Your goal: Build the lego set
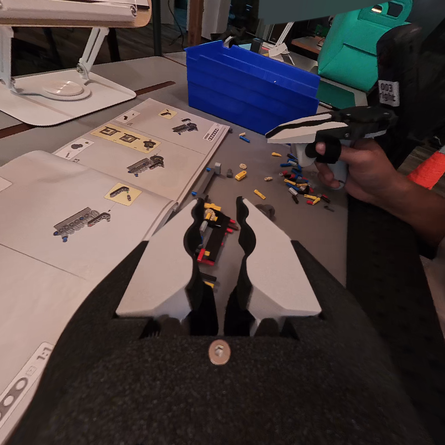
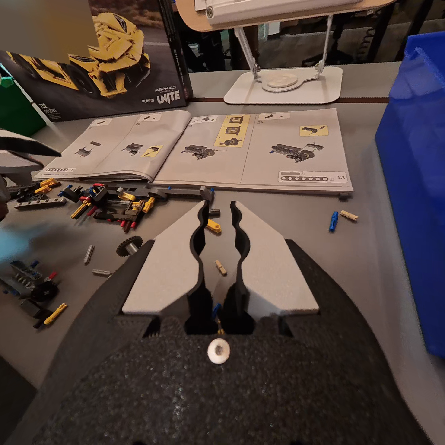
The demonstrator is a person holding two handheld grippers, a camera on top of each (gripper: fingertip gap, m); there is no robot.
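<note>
Left gripper (image 1: 220,199) jaws apart over black lego assembly (image 1: 214,237), not touching. Right gripper (image 2: 219,203) jaws apart, empty, above tan pin (image 2: 220,267). Instruction booklet (image 2: 240,149) open beyond.

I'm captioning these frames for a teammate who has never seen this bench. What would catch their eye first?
Probably the open instruction booklet spread across the grey table, with the bright blue bin standing just past its right page. Next, the black, yellow and red partial build lying between the open fingers of the left gripper, and the scatter of small pins beneath the right gripper.
</note>
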